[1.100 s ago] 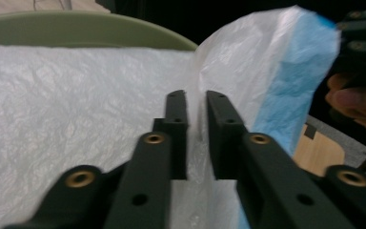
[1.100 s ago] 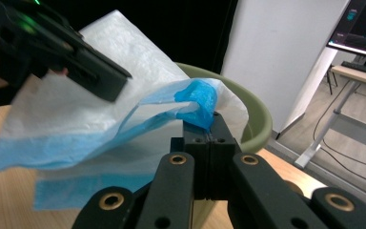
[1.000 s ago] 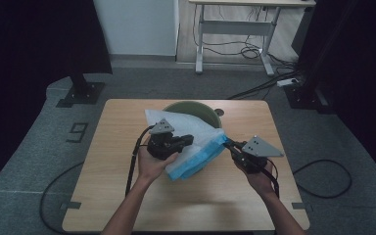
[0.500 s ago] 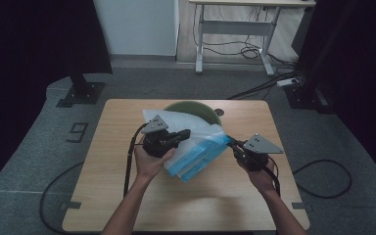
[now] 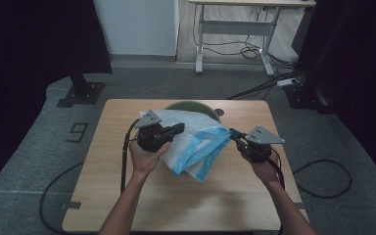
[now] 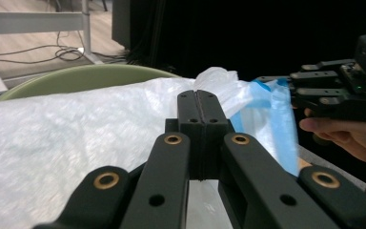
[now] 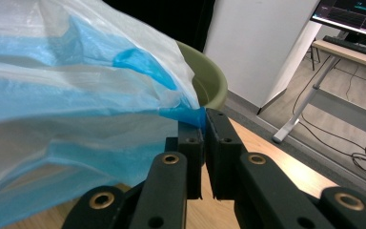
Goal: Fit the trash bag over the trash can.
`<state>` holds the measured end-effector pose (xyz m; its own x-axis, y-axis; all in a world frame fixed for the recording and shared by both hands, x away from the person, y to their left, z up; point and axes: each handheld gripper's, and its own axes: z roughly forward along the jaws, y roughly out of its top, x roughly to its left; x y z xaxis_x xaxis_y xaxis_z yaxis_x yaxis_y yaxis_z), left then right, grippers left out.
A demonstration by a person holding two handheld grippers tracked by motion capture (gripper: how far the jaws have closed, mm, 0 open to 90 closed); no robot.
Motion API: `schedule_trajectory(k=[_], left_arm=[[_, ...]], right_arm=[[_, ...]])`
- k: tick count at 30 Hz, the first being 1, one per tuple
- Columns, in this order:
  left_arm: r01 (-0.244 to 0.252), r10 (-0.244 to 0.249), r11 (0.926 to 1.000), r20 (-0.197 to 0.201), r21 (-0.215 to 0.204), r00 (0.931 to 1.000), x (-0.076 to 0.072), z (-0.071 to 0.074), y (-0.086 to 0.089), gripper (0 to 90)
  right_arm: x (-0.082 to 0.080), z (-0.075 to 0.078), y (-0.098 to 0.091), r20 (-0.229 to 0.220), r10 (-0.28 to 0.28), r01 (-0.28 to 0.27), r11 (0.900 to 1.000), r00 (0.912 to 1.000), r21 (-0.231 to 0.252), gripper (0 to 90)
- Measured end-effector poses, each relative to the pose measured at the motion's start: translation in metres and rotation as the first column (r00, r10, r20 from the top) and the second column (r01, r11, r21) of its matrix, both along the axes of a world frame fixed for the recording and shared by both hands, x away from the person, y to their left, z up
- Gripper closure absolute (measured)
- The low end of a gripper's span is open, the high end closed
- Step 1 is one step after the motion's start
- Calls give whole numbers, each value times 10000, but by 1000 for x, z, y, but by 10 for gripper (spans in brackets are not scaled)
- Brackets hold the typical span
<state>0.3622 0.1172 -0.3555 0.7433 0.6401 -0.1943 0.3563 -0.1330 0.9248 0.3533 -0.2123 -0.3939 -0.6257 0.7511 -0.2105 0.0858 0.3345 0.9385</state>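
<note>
The wooden table (image 5: 127, 205) has bare board across the lower half of the high view and down both side edges; the work sits crowded near its far edge. There a white-and-blue plastic bag (image 5: 196, 142) lies stretched at the frame's centre between the two tools, draped over a green bowl (image 5: 188, 105) whose rim peeks out behind it; most of the bowl is hidden.

The left gripper (image 5: 174, 131), just left of centre, has its jaws pressed together on the bag's white film (image 6: 76, 138); in the left gripper view the film seems to pass under the tips, though the pinch itself is hard to make out.

The right gripper (image 5: 234, 133), right of centre, pinches the bag's blue edge (image 7: 190, 114); its jaws have just been opening slightly, with a narrow slit between them and the blue film still caught there. The bag's lower corner hangs toward the table.
</note>
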Motion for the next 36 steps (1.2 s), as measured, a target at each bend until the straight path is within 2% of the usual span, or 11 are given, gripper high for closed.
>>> schedule_trajectory(k=[8, 12, 16, 19, 24, 29, 30, 32, 36], left_arm=[[-563, 563, 9984, 82, -41, 9984, 5, 0, 5, 899], [-982, 985, 9951, 319, -115, 9946, 7, 0, 12, 899], [-1274, 1286, 9913, 391, -320, 9909, 8, 2, 21, 899], [-1426, 1445, 9887, 419, -467, 9886, 7, 3, 29, 899], [-1621, 1649, 9847, 410, -645, 9855, 4, 2, 41, 899], [-1593, 1631, 9831, 363, -907, 9859, -1, -1, 53, 899], [-1518, 1555, 9832, 300, -1011, 9874, -2, -3, 55, 899], [-1466, 1505, 9845, 345, -963, 9880, -7, -5, 57, 899], [-1309, 1344, 9871, 331, -926, 9904, -15, -9, 59, 899]], right_arm=[[-3, -6, -17, 79, -101, 100, 9998, 9999, 179, 885], [-2, -6, -24, 183, -340, 338, 9994, 9993, 96, 886], [0, -7, -31, 384, -574, 573, 9984, 9976, 16, 886], [0, -5, -36, 761, -808, 812, 9967, 9938, -18, 886], [-3, 4, -47, 1100, -1192, 1184, 9929, 9868, 134, 886], [-9, 9, -55, 1535, -1447, 1452, 9894, 9775, 82, 886], [-11, 9, -56, 1621, -1456, 1460, 9892, 9760, 92, 886], [-15, 8, -58, 1781, -1289, 1285, 9916, 9755, 139, 885], [-27, -1, -58, 1612, -686, 641, 9974, 9845, 328, 882]])
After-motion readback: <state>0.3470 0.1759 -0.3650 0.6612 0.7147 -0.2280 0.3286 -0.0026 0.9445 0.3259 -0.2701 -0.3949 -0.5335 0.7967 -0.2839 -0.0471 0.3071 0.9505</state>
